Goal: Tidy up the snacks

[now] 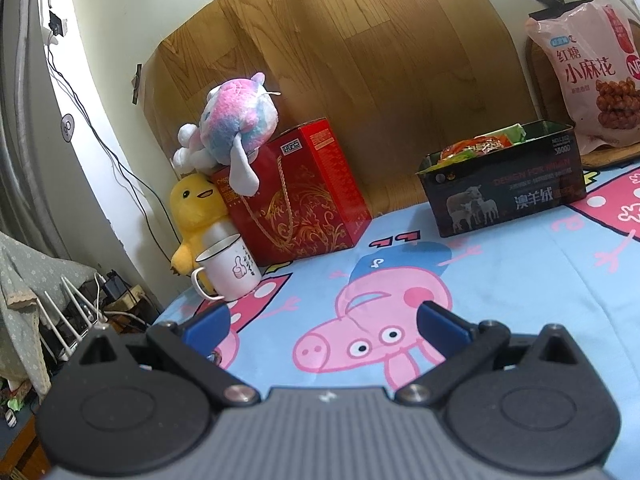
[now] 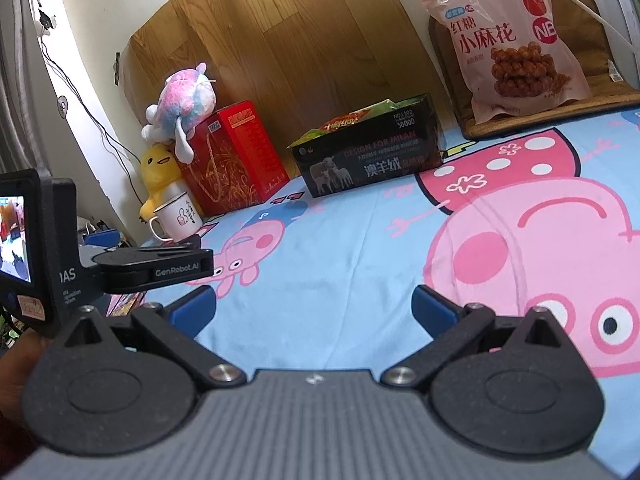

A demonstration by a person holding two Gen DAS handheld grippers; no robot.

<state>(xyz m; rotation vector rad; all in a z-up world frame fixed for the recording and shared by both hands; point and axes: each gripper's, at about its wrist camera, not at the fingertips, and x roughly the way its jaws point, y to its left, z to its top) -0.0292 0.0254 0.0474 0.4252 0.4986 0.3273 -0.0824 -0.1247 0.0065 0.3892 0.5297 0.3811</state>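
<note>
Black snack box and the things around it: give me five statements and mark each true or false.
1. The black rectangular cardboard box with sheep pictures is open and holds snack packets. True.
2. The large pink snack bag lies flat inside the black box. False: it stands upright behind the box, on a brown mat.
3. The pink and blue plush toy sits on top of the red gift box. True.
4. The left claw is shut on a snack. False: it is open and empty.
5. The white enamel mug stands inside the red gift box. False: it stands on the cartoon-print sheet, beside the yellow plush duck.
</note>
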